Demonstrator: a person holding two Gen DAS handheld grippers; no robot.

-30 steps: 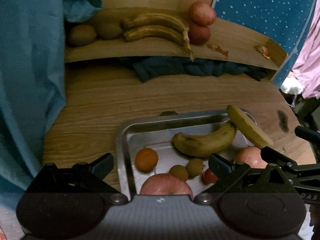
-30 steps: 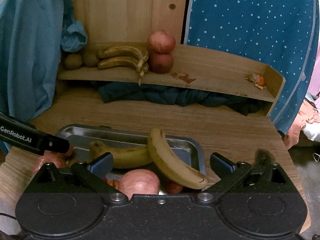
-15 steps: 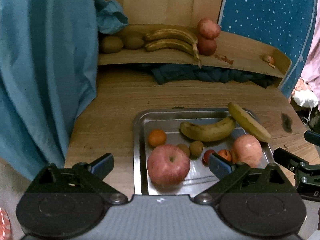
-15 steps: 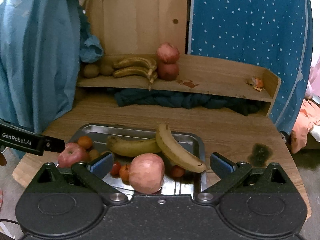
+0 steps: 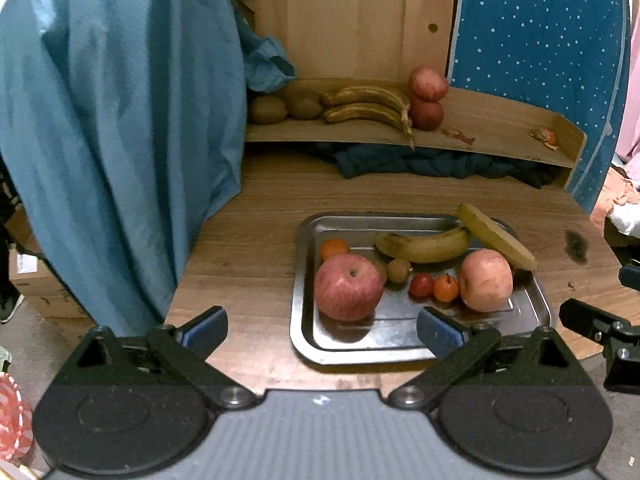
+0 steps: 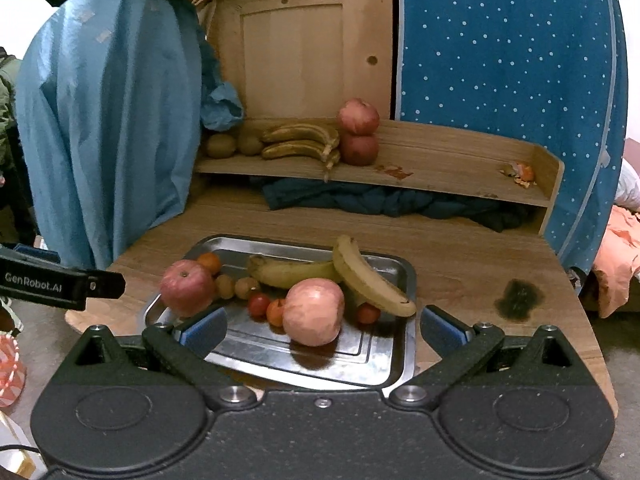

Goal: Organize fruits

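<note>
Here the fruit sits in a metal tray [image 5: 306,280] on the wooden surface [image 5: 256,248]: two apples [image 5: 348,287], two bananas [image 5: 424,245], small tomatoes [image 5: 421,285]. More lies on the far shelf [image 6: 440,168]. Left gripper [image 5: 320,326] and right gripper [image 6: 320,324] hang near, wide open, empty.

Both grippers pull back from the tray [image 5: 304,336]: the left gripper [image 5: 322,330] and right gripper [image 6: 322,330] now sit farther off, jaws wide apart and empty.
</note>
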